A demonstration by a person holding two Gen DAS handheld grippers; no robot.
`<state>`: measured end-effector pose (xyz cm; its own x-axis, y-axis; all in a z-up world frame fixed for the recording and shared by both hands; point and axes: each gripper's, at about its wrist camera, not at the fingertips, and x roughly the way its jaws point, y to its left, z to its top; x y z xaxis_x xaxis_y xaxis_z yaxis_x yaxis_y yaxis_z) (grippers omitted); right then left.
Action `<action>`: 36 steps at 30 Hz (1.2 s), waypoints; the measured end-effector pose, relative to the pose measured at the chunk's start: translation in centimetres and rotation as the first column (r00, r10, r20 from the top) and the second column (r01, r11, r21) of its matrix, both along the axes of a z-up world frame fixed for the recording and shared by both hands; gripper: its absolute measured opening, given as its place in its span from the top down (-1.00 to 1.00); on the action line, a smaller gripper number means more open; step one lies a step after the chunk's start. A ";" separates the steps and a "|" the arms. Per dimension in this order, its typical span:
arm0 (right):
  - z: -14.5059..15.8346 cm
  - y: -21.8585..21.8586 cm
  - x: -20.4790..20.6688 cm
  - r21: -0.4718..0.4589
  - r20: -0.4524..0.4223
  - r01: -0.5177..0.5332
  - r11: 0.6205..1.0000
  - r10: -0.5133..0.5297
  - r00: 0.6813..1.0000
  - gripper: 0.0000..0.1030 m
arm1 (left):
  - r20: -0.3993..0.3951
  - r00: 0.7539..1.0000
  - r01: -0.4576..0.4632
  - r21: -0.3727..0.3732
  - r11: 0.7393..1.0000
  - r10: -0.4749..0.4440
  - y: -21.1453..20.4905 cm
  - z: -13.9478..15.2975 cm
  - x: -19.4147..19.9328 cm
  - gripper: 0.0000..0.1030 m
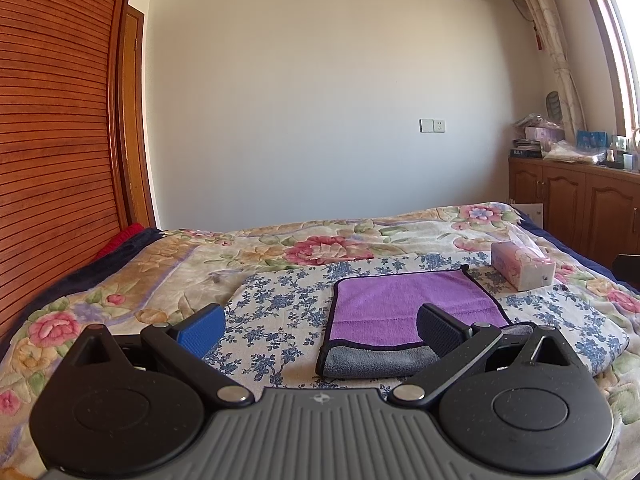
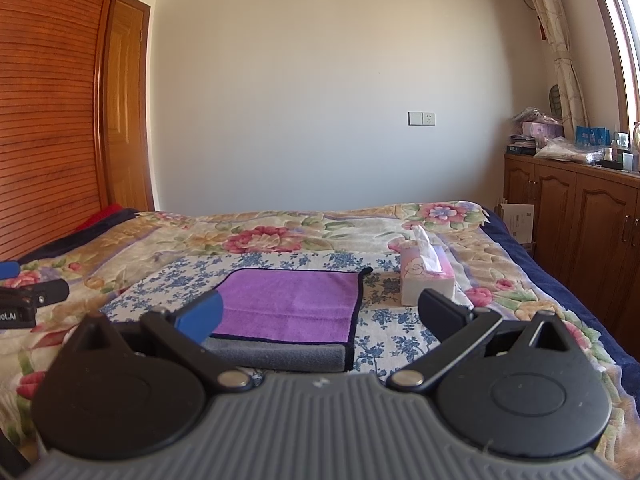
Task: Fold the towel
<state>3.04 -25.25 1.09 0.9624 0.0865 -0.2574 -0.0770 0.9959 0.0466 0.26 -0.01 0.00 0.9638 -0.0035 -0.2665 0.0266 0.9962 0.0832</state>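
Note:
A purple towel (image 1: 408,304) with a grey underside and dark edging lies folded on a blue-flowered cloth (image 1: 280,304) on the bed. Its near edge shows a grey folded layer. It also shows in the right wrist view (image 2: 292,300). My left gripper (image 1: 320,330) is open and empty, held above the cloth with the towel's left edge between its fingers. My right gripper (image 2: 320,316) is open and empty, hovering over the towel's near edge. The left gripper's side shows at the left edge of the right wrist view (image 2: 24,300).
A pink tissue box (image 2: 426,276) stands on the bed just right of the towel, also in the left wrist view (image 1: 522,266). A floral bedspread (image 1: 120,280) covers the bed. A wooden wardrobe (image 1: 52,120) stands left; wooden cabinets (image 2: 580,220) with clutter stand right.

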 end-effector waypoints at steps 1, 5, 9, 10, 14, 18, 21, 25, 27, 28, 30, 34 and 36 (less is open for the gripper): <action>0.0 -0.1 0.1 0.002 -0.001 0.000 1.000 0.000 1.000 -1.00 | -0.001 1.000 0.002 0.001 1.000 -0.002 0.0 0.0 0.1 -1.00; 0.0 -0.2 0.5 0.004 -0.002 0.003 1.000 -0.003 1.000 -1.00 | -0.011 1.000 0.006 0.013 1.000 -0.006 -0.4 -0.2 0.3 -1.00; -0.1 -0.4 0.9 0.007 0.000 0.004 1.000 -0.004 1.000 -1.00 | -0.020 1.000 0.013 0.019 1.000 -0.013 -0.5 -0.4 0.8 -1.00; -0.1 -0.5 1.0 0.008 0.000 0.001 1.000 -0.001 1.000 -1.00 | -0.024 1.000 0.015 0.020 1.000 -0.014 -0.5 -0.5 0.9 -1.00; -0.3 -0.2 1.3 -0.007 -0.002 -0.012 1.000 0.012 1.000 -1.00 | -0.039 0.999 0.023 0.026 0.999 -0.022 -0.8 -0.7 1.6 -1.00; -0.3 0.0 1.7 -0.023 -0.006 -0.024 0.999 0.024 1.000 -1.00 | -0.049 0.998 0.034 0.036 0.999 -0.032 -0.9 -1.0 2.2 -1.00; -0.4 0.0 2.0 -0.027 -0.013 -0.031 0.999 0.031 0.999 -1.00 | -0.058 0.998 0.041 0.043 0.998 -0.039 -1.1 -1.2 2.8 -1.00; -0.5 0.1 2.5 -0.033 -0.023 -0.041 0.999 0.040 0.999 -1.00 | -0.067 0.997 0.052 0.056 0.997 -0.048 -1.3 -1.4 3.5 -1.00; -0.5 0.2 2.8 -0.029 -0.031 -0.047 0.998 0.046 0.998 -1.00 | -0.073 0.996 0.054 0.054 0.997 -0.050 -1.3 -1.5 4.0 -1.00; -0.6 0.1 2.9 -0.022 -0.036 -0.052 0.998 0.051 0.998 -1.00 | -0.075 0.996 0.056 0.052 0.997 -0.052 -1.3 -1.5 4.2 -1.00; -0.6 0.1 3.2 -0.011 -0.047 -0.060 0.998 0.059 0.997 -1.00 | -0.080 0.995 0.059 0.053 0.997 -0.055 -1.4 -1.6 4.5 -1.00; -0.9 0.1 3.9 0.000 -0.069 -0.076 0.997 0.076 0.995 -1.00 | -0.094 0.994 0.070 0.055 0.996 -0.065 -1.6 -1.8 5.1 -1.00; -1.0 0.2 4.2 0.000 -0.078 -0.085 0.996 0.085 0.993 -1.00 | -0.106 0.992 0.075 0.057 0.996 -0.068 -1.6 -2.0 5.5 -1.00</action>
